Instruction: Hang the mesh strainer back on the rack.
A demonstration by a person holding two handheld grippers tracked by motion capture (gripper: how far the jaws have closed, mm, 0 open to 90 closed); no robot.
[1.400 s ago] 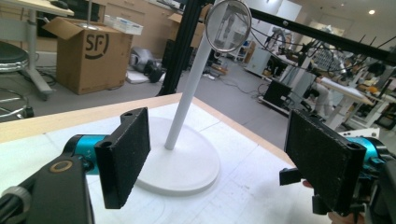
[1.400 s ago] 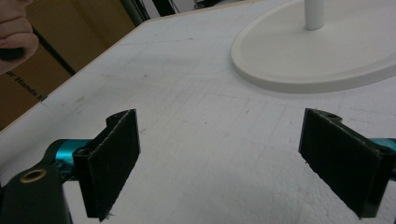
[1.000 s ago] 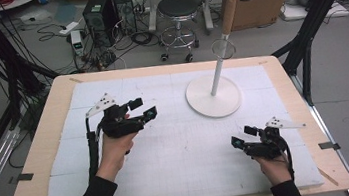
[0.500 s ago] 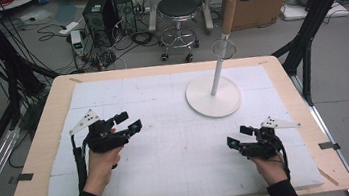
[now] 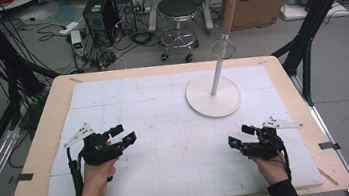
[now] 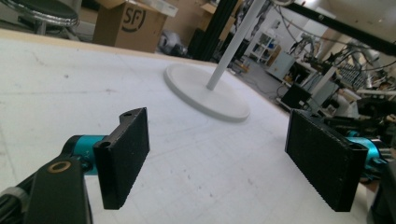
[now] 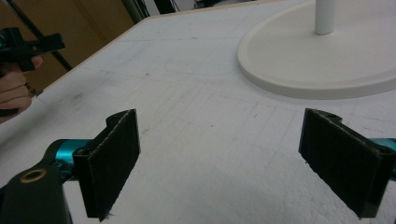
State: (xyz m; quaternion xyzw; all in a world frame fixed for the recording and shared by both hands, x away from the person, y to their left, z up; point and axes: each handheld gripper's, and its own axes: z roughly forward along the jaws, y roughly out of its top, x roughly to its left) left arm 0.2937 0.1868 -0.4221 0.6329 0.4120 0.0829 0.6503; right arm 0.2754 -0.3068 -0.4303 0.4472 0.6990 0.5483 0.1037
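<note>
White stand (image 5: 212, 96), centre right of frame: stiff, bottom-heavy, smooth; grip its thin pole. Left gripper (image 5: 122, 135) and right gripper (image 5: 240, 136) hover with jaws apart, empty.

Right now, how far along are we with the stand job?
Nothing looks done yet. The white stand sits untouched at the far right of the table. In hand: nothing; the left hand-held gripper and right hand-held gripper hover over the white mat, both with jaws wide apart and empty. Left: apparently the whole job, starting with a reach toward the stand.
</note>
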